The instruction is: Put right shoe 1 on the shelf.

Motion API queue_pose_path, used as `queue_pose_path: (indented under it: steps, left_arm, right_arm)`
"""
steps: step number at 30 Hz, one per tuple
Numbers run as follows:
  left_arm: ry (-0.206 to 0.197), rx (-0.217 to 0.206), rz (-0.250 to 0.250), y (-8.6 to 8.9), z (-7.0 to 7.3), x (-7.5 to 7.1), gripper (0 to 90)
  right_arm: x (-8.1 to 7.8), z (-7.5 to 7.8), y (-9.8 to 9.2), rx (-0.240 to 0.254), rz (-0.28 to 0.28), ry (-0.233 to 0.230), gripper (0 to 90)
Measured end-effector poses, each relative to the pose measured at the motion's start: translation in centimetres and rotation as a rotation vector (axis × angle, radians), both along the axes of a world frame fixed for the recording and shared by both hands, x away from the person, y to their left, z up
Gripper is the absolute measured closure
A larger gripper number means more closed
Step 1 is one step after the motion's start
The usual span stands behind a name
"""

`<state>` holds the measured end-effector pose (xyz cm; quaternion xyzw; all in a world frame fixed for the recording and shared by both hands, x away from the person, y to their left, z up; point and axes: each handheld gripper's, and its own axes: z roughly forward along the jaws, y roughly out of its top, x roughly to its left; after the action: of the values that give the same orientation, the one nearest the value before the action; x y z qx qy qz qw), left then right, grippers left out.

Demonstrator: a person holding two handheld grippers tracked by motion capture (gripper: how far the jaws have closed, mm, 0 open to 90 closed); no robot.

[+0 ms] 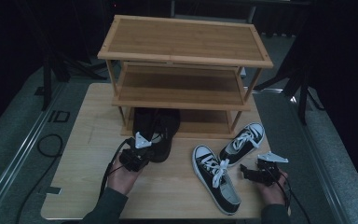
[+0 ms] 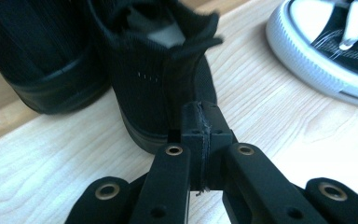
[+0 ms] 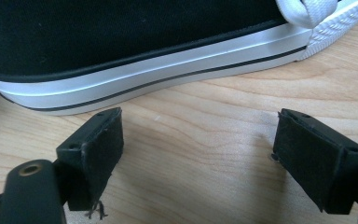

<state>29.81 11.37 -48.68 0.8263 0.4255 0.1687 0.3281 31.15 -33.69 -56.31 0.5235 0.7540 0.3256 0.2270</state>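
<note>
Left gripper (image 2: 200, 116) sits pinched shut with nothing in it right behind the black shoe (image 2: 161, 79) by the rack (image 1: 182, 100), so next it probably reopens to grab that heel.

High view: fixed overhead, person's side, facing forward and down over tabletop (image 1: 93, 154), rack (image 1: 182, 51) beyond. Left claw view: rides low, close behind black shoe (image 2: 163, 79). Right claw view: near tabletop level, tight on sneaker (image 3: 135, 42) sole. All three share wood tabletop; high and left views share black shoe.
</note>
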Motion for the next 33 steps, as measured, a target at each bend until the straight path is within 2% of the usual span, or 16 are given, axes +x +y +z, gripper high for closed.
queue_pose_path:
  steps: [4,6,7,9,16,19,21,23,31,33]
  left_arm:
    - [0.024,0.03,0.0,-0.4,-1.0,0.4,89.5]
    - [0.025,0.044,0.002,-0.6,-1.2,0.4,89.5]
    - [0.012,0.067,0.009,-0.8,-1.3,0.6,89.5]
    - [0.014,0.06,0.005,-0.9,-1.3,0.8,89.6]
    - [-0.028,0.06,0.013,-1.8,-0.4,1.7,89.6]
    - [-0.037,0.079,0.018,-2.4,-0.4,2.3,89.6]
    - [-0.036,0.068,0.017,-2.8,-0.3,2.7,89.6]
    - [-0.046,0.09,0.021,-3.1,-0.2,2.9,89.6]
    - [-0.043,0.092,0.051,-3.3,-0.1,4.6,89.5]
    - [-0.041,0.081,0.058,-3.3,-0.1,5.0,89.6]
  right_arm:
    - [0.0,0.0,0.0,0.0,0.0,0.0,15.9]
    - [0.0,0.0,0.0,0.0,0.0,0.0,15.9]
    - [0.0,0.0,0.0,0.0,0.0,0.0,15.9]
    - [0.0,0.0,0.0,0.0,0.0,0.0,15.9]
    - [0.0,0.0,0.0,0.0,0.0,0.0,15.9]
    - [0.0,0.0,0.0,0.0,0.0,0.0,15.9]
    - [0.0,0.0,0.0,0.0,0.0,0.0,15.9]
    - [0.0,0.0,0.0,0.0,0.0,0.0,15.9]
    - [0.0,0.0,0.0,0.0,0.0,0.0,15.9]
    - [0.0,0.0,0.0,0.0,-0.001,0.0,15.9]
